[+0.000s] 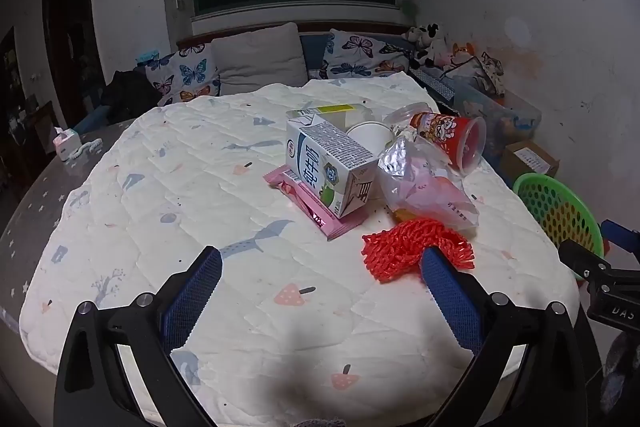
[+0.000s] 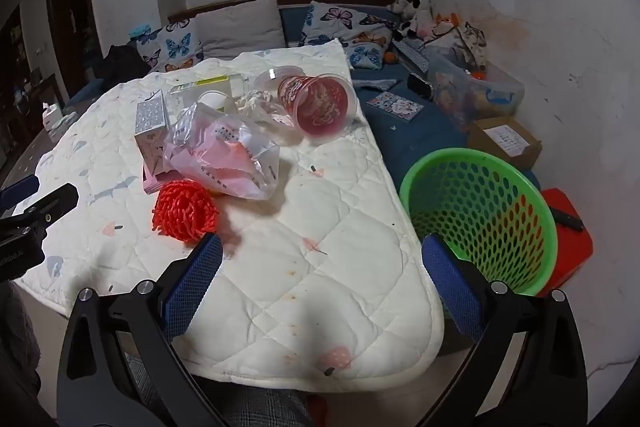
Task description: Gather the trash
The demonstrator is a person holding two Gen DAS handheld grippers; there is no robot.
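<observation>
Trash lies on a quilted white mat (image 1: pixel 200 187) (image 2: pixel 340 267): a milk carton (image 1: pixel 332 167) (image 2: pixel 151 131) on a pink wrapper (image 1: pixel 316 215), a clear plastic bag (image 1: pixel 424 183) (image 2: pixel 228 155), a red foam net (image 1: pixel 404 251) (image 2: pixel 186 211), a red plastic cup (image 1: pixel 456 139) (image 2: pixel 320 107) on its side, a white paper cup (image 1: pixel 370 139). A green basket (image 2: pixel 480 215) (image 1: pixel 560 211) stands right of the mat. My left gripper (image 1: pixel 320 259) is open and empty, just short of the net. My right gripper (image 2: pixel 322 251) is open and empty over the mat's near corner.
Behind the mat are butterfly pillows (image 1: pixel 188 75), a grey cushion (image 1: pixel 260 59) and stuffed toys (image 2: pixel 416 15). A clear storage bin (image 2: pixel 472 95), a cardboard box (image 2: pixel 504 143) and a red stool (image 2: pixel 568 239) stand at the right. A tissue box (image 1: pixel 66 143) sits far left.
</observation>
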